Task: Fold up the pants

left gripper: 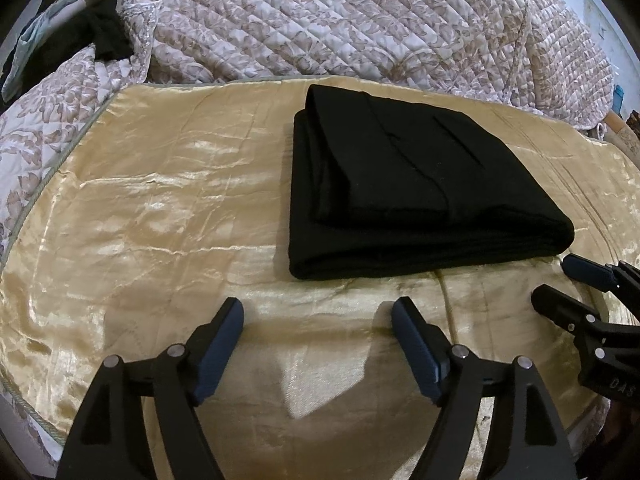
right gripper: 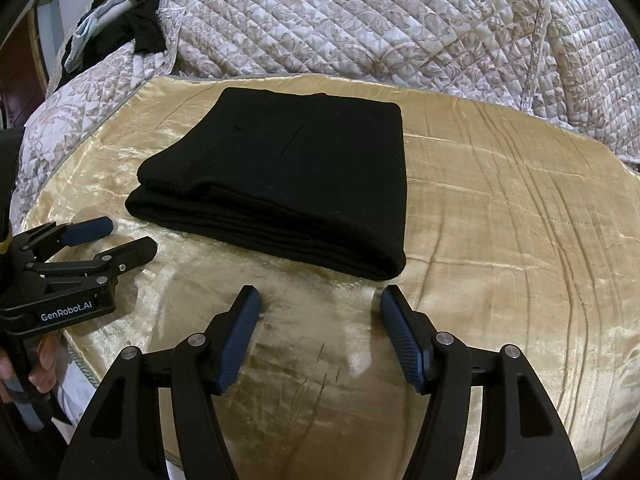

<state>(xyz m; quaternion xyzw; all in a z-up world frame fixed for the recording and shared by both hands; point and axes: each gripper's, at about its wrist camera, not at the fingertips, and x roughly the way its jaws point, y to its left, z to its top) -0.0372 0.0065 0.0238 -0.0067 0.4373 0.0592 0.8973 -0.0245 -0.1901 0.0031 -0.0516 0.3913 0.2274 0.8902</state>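
The black pants (left gripper: 404, 184) lie folded on a gold satin cover (left gripper: 160, 208). Both the left hand-held gripper (left gripper: 318, 314) and right hand-held gripper (right gripper: 320, 300) are open, empty, just short of the pants. A quilt (left gripper: 340, 20) lies bunched behind; dark clothes (right gripper: 140, 28) sit far left.

"GenRobot.AI" on left gripper (right gripper: 120, 234) body

The pants (left gripper: 416, 184) are black, of plain matte cloth, folded into a thick, roughly square stack of several layers. They lie flat on a gold satin cover (left gripper: 160, 220), nothing touching them. The rounded fold edges face the cameras, the top layer set slightly back.
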